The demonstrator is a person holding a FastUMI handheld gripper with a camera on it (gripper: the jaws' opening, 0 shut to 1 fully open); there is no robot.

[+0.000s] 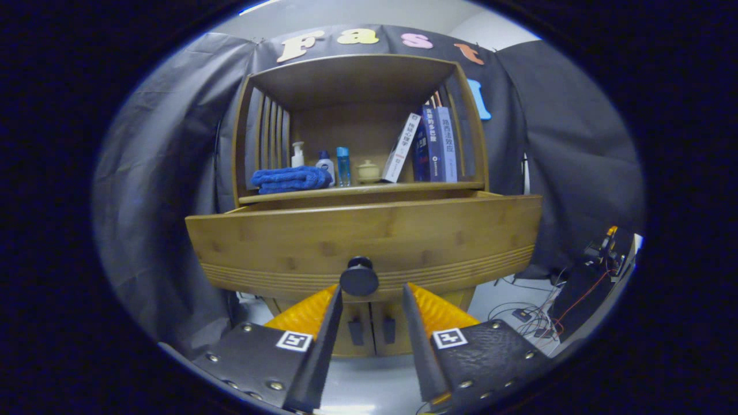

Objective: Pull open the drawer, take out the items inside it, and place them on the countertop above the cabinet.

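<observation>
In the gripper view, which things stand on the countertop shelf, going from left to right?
Blue towel → white pump bottle → small white bottle → blue bottle → lidded cup → leaning book → upright books. The gripper is open at the drawer knob.

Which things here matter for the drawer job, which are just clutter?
Job:
drawer, pulled out
knob, just ahead of the open gripper, untouched
countertop

Clutter:
blue towel
three bottles
small lidded pot
books
cables on floor
</observation>
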